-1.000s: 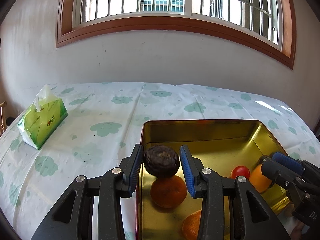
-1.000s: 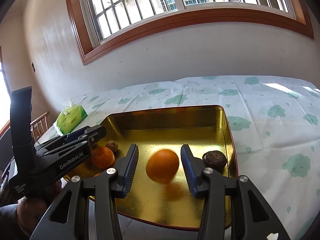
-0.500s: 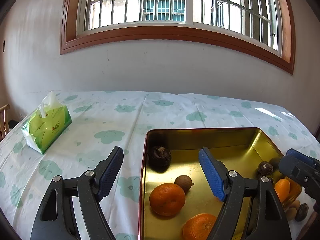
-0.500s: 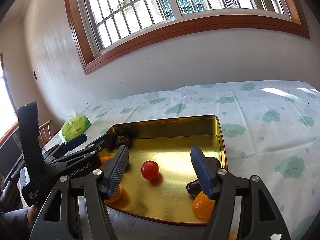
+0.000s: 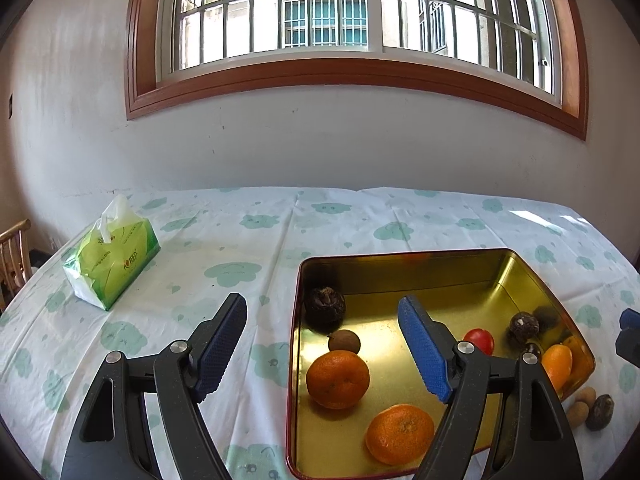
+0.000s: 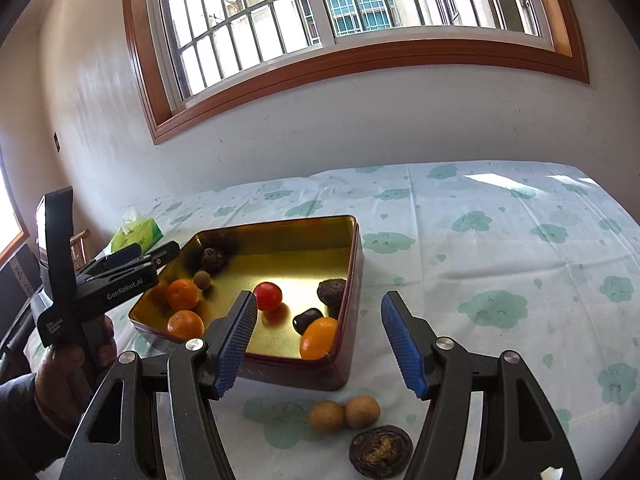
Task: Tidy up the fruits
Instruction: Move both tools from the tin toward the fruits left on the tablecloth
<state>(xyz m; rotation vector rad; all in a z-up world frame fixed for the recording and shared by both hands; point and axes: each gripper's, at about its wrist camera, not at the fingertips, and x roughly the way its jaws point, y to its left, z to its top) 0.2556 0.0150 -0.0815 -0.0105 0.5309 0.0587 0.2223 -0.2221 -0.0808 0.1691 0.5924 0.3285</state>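
The left tool (image 5: 322, 346) hung above the near left corner of the gold tin (image 5: 400, 268), its blue pads spread wide with nothing between them. The right tool (image 6: 318, 340) was likewise spread wide and empty, hovering over the near right corner of the tin and the cloth-covered bench (image 6: 500, 240).

Inside the tin, along its left side, lay a dark wrinkled fruit (image 5: 325, 305) in the far corner, then a small brown fruit (image 5: 344, 341) just beside a mandarin (image 5: 337, 379), and a second mandarin (image 5: 400, 433) nearest the left camera. Toward the right side sat a red tomato (image 6: 268, 296), a dark shiny fruit (image 6: 307, 319), another dark wrinkled fruit (image 6: 331, 292) against the right wall, and an orange fruit (image 6: 319, 338) in the near right corner, close against the wall.

Outside the tin, on the bench just in front of it, two small tan fruits (image 6: 344, 414) lay touching each other, with a dark wrinkled fruit on the cloth (image 6: 380, 448) near them. A green tissue pack (image 5: 110, 258) stood on the bench well to the left of the tin.
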